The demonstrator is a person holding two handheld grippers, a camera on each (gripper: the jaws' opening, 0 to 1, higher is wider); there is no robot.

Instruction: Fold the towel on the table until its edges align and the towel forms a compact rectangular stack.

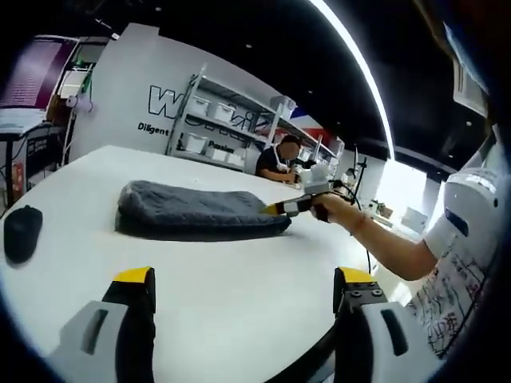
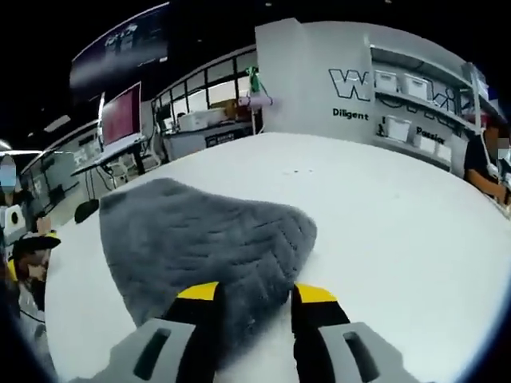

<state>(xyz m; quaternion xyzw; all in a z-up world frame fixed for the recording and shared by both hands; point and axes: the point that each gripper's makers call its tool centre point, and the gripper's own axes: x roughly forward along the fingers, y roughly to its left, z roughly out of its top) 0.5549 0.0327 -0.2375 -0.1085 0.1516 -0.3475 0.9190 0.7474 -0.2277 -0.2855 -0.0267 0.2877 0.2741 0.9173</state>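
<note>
White round table (image 1: 239, 279), folded grey towel (image 1: 196, 211) on it, black mouse (image 1: 22, 231) near edge

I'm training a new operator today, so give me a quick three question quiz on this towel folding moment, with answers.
1. True or false: the left gripper has its jaws apart over bare table, away from the grey towel.
2. Which gripper is at the towel's edge? A) left B) right C) neither
3. Fill in: the dark object near the table's edge, apart from the towel, looks like a computer ____.

Key: 1 true. 2 B, the right gripper has towel between its jaws; whether they are clamped cannot be told. 3 mouse.
</note>
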